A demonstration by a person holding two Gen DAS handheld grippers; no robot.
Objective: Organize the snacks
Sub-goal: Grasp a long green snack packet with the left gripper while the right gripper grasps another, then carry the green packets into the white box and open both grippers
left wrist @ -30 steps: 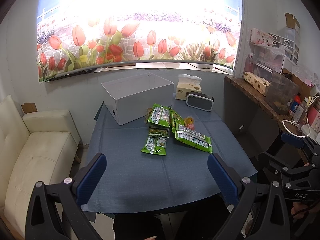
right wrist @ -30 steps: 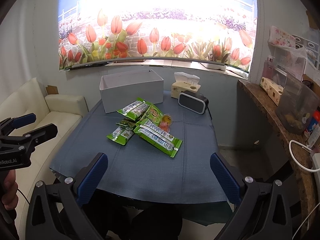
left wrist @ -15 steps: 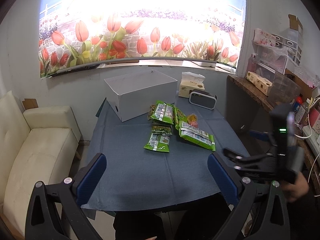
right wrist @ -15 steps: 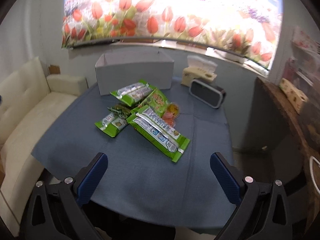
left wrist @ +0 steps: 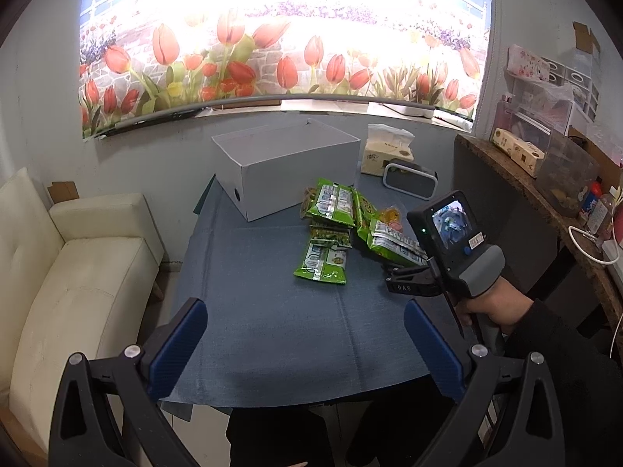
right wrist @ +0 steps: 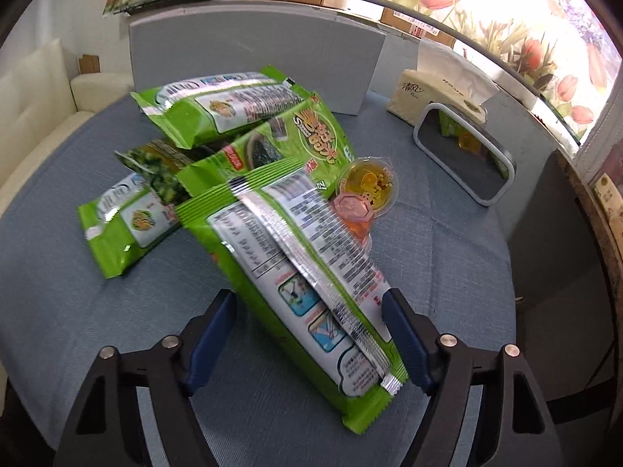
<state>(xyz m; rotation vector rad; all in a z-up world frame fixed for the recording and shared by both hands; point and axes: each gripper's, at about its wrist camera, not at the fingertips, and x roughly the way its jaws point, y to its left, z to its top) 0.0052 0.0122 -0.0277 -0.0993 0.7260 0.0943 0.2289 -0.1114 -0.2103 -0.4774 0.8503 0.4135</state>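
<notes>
No snacks are in the white box (left wrist: 286, 171) yet; all lie mid-table. Right gripper (right wrist: 311, 334) is spread open around the long green packet (right wrist: 303, 272), not yet clamped. Left gripper (left wrist: 305, 340) hangs open over the near table edge.

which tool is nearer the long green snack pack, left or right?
Right. The right tool straddles the long green snack pack, fingers either side, not closed. The left tool hangs back over the table's near edge.

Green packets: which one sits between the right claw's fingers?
The long packet lying back-up with its silver seam showing, nearest the right claw; the others lie farther off.
</notes>
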